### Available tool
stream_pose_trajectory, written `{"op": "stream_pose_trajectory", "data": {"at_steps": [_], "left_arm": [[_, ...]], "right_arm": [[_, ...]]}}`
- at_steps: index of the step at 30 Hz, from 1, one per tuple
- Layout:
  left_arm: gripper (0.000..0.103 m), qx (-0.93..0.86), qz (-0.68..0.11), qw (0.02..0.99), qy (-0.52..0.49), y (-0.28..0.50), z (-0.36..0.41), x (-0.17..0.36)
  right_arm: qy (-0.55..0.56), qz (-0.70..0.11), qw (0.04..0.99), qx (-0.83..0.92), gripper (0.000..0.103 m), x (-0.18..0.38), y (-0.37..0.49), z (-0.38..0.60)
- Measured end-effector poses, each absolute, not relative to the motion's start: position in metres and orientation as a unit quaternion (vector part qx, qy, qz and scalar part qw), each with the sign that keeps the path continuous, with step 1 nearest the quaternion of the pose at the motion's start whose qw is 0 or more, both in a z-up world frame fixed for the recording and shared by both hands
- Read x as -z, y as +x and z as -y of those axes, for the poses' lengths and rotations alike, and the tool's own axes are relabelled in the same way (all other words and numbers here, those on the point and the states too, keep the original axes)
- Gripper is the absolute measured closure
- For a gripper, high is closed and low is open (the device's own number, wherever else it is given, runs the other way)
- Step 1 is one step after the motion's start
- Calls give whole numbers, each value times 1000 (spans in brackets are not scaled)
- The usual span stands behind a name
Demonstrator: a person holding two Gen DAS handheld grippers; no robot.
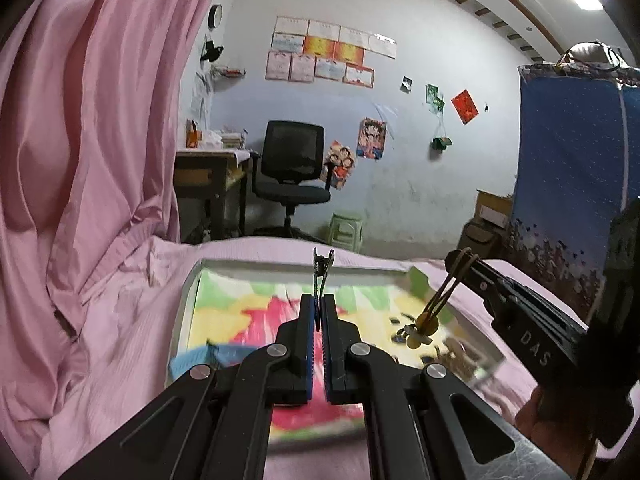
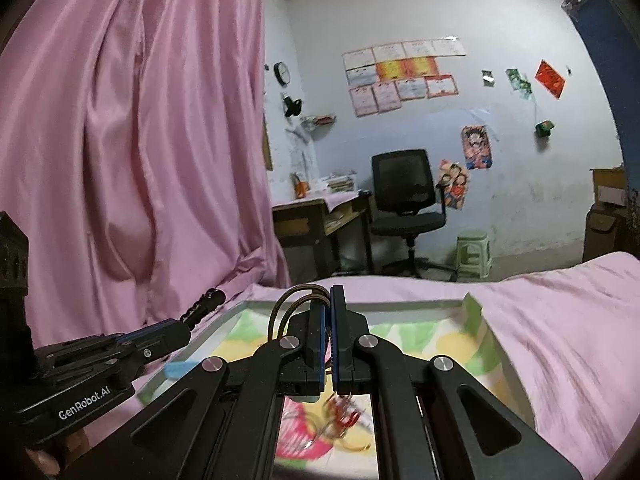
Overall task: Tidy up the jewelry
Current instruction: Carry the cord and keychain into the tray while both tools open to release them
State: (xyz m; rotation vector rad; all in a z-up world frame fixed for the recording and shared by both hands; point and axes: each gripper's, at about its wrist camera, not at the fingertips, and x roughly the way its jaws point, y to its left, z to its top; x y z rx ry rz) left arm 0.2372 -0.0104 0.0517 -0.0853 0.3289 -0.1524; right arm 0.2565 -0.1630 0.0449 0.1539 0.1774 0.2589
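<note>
My left gripper (image 1: 319, 312) is shut on a black hair clip (image 1: 321, 272) that sticks up past its blue pads, above a white tray (image 1: 185, 300) lined with a colourful sheet. My right gripper (image 2: 329, 300) is shut on a brown elastic hair tie (image 2: 290, 300), which loops out to the left of its fingers. In the left wrist view the right gripper (image 1: 460, 258) comes in from the right, and the brown hair tie (image 1: 442, 292) hangs from it with a yellow charm (image 1: 424, 326) over the tray. Small jewelry pieces (image 1: 402, 326) lie on the sheet. The left gripper (image 2: 208, 300) shows at the left of the right wrist view.
The white tray (image 2: 400, 305) lies on a bed with a pink cover (image 2: 560, 320). A pink curtain (image 1: 88, 140) hangs close on the left. A desk (image 1: 208, 176), a black office chair (image 1: 292, 168) and a green stool (image 1: 347, 232) stand beyond. A blue wardrobe (image 1: 568, 180) is at right.
</note>
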Motion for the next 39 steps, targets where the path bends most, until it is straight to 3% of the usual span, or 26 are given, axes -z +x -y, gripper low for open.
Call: {"op": "stream_pose_trajectory", "data": {"at_steps": [9, 33, 36, 39], "left_arm": [[99, 63, -183, 980, -56, 274, 13, -42], [99, 74, -333, 937, -69, 327, 16, -6], [99, 73, -334, 937, -69, 326, 15, -6], [99, 73, -334, 937, -78, 324, 12, -8]], "right_arm": [[77, -98, 986, -113, 100, -35, 275, 166], [62, -228, 966, -101, 100, 4, 308, 167], [66, -237, 964, -99, 94, 5, 309, 168], [71, -239, 964, -95, 71, 5, 306, 172]]}}
